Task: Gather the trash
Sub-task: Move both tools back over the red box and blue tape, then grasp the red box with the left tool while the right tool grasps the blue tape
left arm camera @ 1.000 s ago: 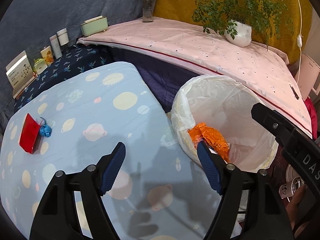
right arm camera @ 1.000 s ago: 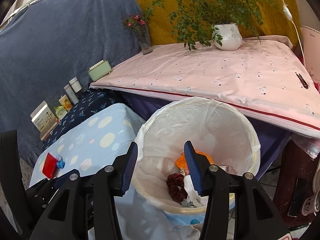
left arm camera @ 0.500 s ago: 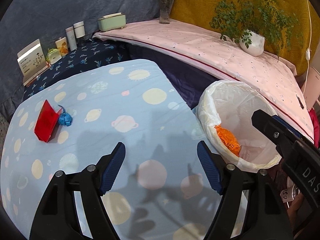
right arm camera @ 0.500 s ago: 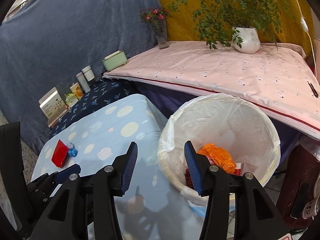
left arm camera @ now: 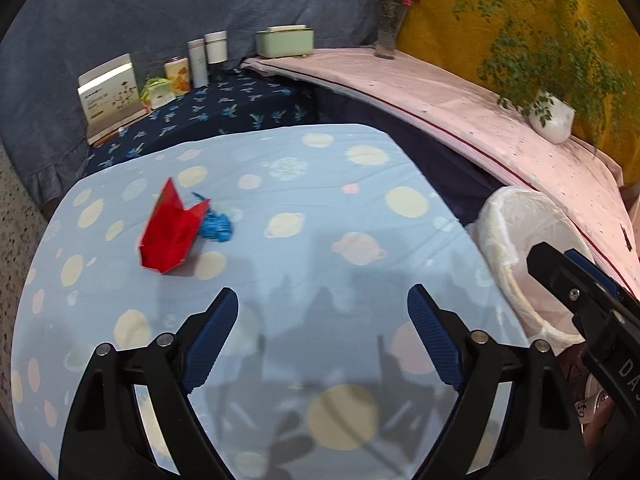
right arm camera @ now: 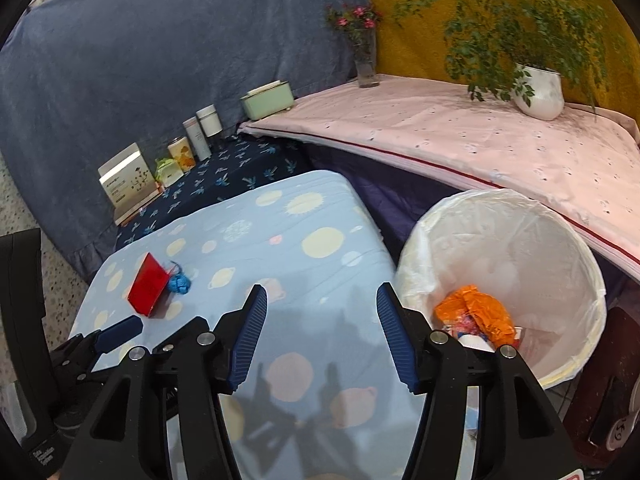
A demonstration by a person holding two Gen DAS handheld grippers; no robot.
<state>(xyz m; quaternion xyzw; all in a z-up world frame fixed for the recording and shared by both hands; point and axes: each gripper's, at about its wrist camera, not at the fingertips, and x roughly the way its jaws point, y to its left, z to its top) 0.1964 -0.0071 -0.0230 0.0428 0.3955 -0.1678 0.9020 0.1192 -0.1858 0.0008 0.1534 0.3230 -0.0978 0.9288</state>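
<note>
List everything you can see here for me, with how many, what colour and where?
Red carton: 1, red, lying on the planet-print cloth.
Blue scrap: 1, blue, touching the carton's right side.
Bin: 1, white-lined, right of the cloth.
Orange wrapper: 1, orange, inside the bin with other scraps.
Potted plant: 1, green in a white pot, on the pink cloth.
Flower vase: 1, clear, pink flowers, pink cloth's far corner.
Green box: 1, pale green, by the blue backdrop.
Containers and packets: several, mixed, along the navy cloth.
Left claw: 1, black, blue pads, open, empty.
Right claw: 1, same, open, empty.
</note>
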